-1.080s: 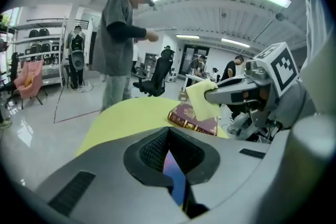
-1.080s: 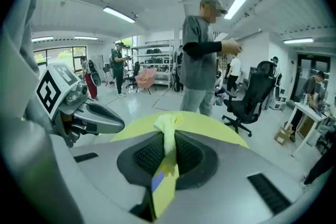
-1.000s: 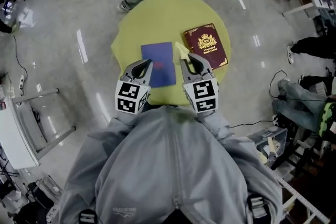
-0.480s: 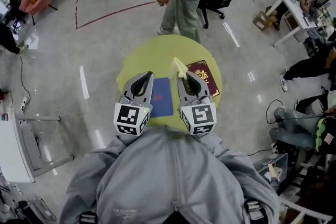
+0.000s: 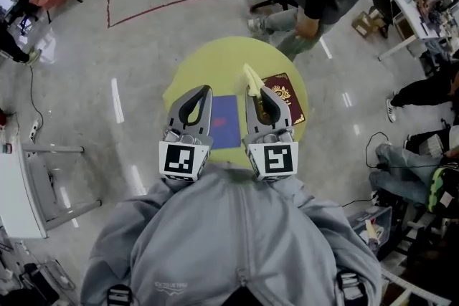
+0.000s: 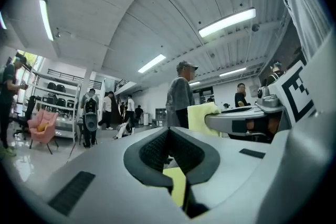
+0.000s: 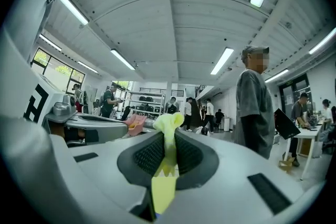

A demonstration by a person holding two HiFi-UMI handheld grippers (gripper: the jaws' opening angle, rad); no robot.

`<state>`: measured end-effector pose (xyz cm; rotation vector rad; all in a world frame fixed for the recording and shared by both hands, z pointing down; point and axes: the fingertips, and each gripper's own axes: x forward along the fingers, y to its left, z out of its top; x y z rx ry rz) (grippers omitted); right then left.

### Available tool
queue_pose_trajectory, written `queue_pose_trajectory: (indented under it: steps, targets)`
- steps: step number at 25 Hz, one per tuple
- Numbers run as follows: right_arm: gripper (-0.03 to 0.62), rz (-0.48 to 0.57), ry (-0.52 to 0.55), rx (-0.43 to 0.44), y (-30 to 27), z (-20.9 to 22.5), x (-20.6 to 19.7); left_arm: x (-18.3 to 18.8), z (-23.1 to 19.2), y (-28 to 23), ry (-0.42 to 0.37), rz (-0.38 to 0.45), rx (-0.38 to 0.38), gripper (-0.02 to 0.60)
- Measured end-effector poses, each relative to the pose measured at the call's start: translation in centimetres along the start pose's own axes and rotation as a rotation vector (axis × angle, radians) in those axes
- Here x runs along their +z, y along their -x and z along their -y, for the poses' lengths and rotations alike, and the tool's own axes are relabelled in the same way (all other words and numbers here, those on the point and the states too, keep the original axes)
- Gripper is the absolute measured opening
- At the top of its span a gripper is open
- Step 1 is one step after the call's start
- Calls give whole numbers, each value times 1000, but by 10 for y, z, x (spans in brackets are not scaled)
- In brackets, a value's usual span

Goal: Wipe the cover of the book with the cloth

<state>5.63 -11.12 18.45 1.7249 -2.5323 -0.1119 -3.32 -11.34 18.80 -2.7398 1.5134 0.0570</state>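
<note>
Being clamped in the right gripper (image 5: pixel 249 87), the pale yellow cloth (image 5: pixel 249 75) is being held above the round yellow worktop (image 5: pixel 188 67); the maroon gold-crested book (image 5: pixel 288 99) is lying just right of it, nearer this gripper; the left gripper (image 5: pixel 207 89) is being held closed, empty.

Cloth (image 7: pixel 167 131) betw. R gripper (image 7: pixel 167 150) fingers (image 7: pixel 231 165): pale yellow. Book (image 5: pixel 288 98), right of fingertips: maroon, gold crest, poss. gold border. Flat item (image 5: pixel 224 122) left of fingers: blue. Table (image 5: pixel 208 64): yellow-green. Marker cube (image 5: pixel 272 158): blk/wht squares.
</note>
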Motion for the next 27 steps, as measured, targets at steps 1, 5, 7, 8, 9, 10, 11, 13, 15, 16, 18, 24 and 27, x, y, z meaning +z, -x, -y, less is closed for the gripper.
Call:
queue_pose_trajectory:
  steps: [1, 5, 7, 8, 9, 10, 11, 13, 15, 16, 18, 24, 27]
  targets:
    - [55, 3, 5, -3, -1, 1, 3, 4, -2, 0, -16, 1, 8, 18]
    - [55, 11, 26, -5, -4, 1, 11, 12, -13, -2, -41, 7, 22, 18]
    - [55, 11, 27, -6, -4, 1, 8, 13, -14, 0, -28, 15, 27, 18]
    - [55, 11, 26, -7, -4, 1, 6, 10, -14, 1, -31, 15, 27, 18]
    - [55, 11, 25, -9, -3, 0, 4, 7, -14, 2, -33, 14, 26, 18]
    - [55, 11, 24, -11, -3, 0, 1, 6, -14, 2, -32, 13, 25, 18]
    - [55, 10, 23, -12, -3, 0, 0, 4, -14, 3, -30, 14, 23, 18]
    - [55, 12, 22, -11, -3, -2, 0, 2, -14, 3, -29, 14, 20, 18]
    - [55, 8, 22, -7, -5, -4, 1, 2, -16, 4, -23, 11, 20, 18]
    - [55, 8, 23, -6, -5, -5, 2, 3, -18, 4, -19, 9, 20, 18]
    - [55, 9, 25, -6, -5, -7, 7, 7, -19, 6, -13, 8, 19, 18]
    - [55, 13, 30, -8, -3, -13, 3, 2, -20, 12, -4, 11, 7, 18]
    - [55, 10, 34, 1, -5, -19, -2, -7, -21, 14, -5, 11, 2, 18]
